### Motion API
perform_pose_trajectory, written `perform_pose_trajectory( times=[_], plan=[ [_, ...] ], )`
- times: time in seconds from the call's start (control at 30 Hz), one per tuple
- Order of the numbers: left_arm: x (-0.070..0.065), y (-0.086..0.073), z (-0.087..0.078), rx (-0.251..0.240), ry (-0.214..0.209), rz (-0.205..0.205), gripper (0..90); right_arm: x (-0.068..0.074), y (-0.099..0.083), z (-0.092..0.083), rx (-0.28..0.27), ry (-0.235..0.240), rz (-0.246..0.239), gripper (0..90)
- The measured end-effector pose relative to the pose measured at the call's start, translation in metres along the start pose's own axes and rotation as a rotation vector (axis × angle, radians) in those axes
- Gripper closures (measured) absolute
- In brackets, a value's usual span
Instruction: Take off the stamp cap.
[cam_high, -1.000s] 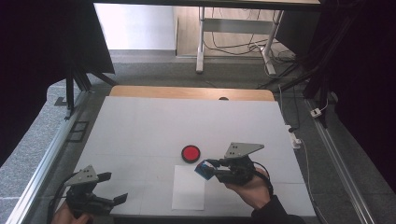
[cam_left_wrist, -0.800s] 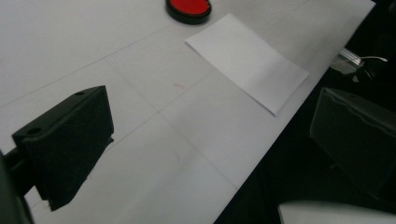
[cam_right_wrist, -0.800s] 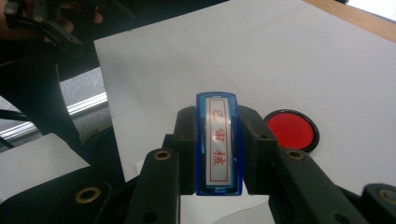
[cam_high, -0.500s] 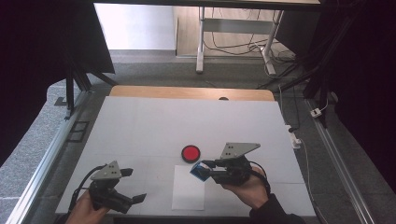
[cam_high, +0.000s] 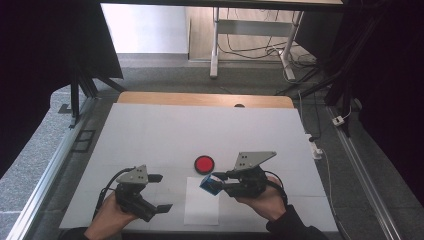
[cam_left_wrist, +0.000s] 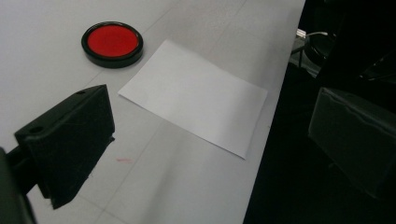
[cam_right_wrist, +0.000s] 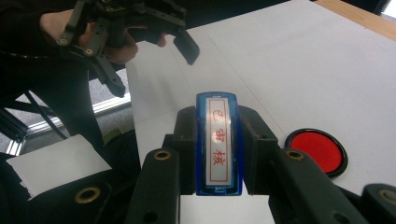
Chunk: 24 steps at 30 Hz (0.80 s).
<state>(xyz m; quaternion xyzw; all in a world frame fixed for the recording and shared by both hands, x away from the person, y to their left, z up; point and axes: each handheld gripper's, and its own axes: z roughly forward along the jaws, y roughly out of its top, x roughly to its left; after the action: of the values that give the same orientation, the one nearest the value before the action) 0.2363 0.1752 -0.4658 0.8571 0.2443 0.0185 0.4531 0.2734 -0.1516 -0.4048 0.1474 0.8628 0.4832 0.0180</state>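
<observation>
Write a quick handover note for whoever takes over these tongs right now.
Right tongs: shut on the blue stamp, held above the paper sheet.
Left tongs: open, holding nothing, beside the sheet's left edge.
Red ink pad: on the table, just beyond the sheet.
Done: stamp picked up.
Left: no print visible on the sheet; probably steady the sheet, then press the stamp.

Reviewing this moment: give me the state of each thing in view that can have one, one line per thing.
Right gripper: shut on the blue stamp.
Blue stamp: clamped, held above the sheet of paper.
Left gripper: open, nothing between its jaws.
Red ink pad: uncovered, flat on the table.
Sheet of paper: flat, unmarked.
</observation>
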Motion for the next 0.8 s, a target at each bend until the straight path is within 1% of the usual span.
perform_pose_trajectory(
  times=[0.1, 0.2, 0.23, 0.4, 0.47, 0.5, 0.53, 0.57, 0.63, 0.7, 0.8],
  plan=[
    [0.001, 0.005, 0.006, 0.009, -0.024, 0.035, 0.0, 0.000, 0.001, 0.001, 0.007, 0.010, -0.010, 71.1],
    [0.003, 0.010, 0.013, 0.019, -0.050, 0.060, 0.0, 0.002, 0.002, 0.003, 0.008, 0.013, -0.013, 71.1],
    [0.003, 0.012, 0.015, 0.020, -0.062, 0.066, 0.0, 0.002, 0.002, 0.003, 0.017, 0.013, -0.017, 71.1],
    [0.005, 0.021, 0.026, 0.022, -0.112, 0.096, 0.0, 0.002, 0.003, 0.007, 0.015, 0.032, -0.019, 71.1],
    [0.005, 0.025, 0.031, 0.022, -0.129, 0.108, 0.0, 0.003, 0.004, 0.008, 0.018, 0.034, -0.020, 71.1],
    [0.005, 0.026, 0.033, 0.020, -0.137, 0.110, 0.0, 0.003, 0.004, 0.009, 0.015, 0.043, -0.024, 71.1],
    [0.005, 0.028, 0.034, 0.024, -0.140, 0.117, 0.0, 0.003, 0.004, 0.009, 0.015, 0.043, -0.024, 71.1],
    [0.005, 0.030, 0.037, 0.018, -0.153, 0.117, 0.0, 0.003, 0.004, 0.009, 0.013, 0.045, -0.023, 71.1],
    [0.006, 0.033, 0.040, 0.018, -0.173, 0.132, 0.0, 0.003, 0.005, 0.008, 0.012, 0.054, -0.027, 71.1],
    [0.006, 0.036, 0.044, 0.005, -0.193, 0.140, 0.0, 0.003, 0.006, 0.008, 0.011, 0.059, -0.033, 71.1],
    [0.007, 0.042, 0.049, -0.003, -0.214, 0.152, 0.0, 0.003, 0.007, 0.008, 0.006, 0.065, -0.035, 71.1]
  ],
)
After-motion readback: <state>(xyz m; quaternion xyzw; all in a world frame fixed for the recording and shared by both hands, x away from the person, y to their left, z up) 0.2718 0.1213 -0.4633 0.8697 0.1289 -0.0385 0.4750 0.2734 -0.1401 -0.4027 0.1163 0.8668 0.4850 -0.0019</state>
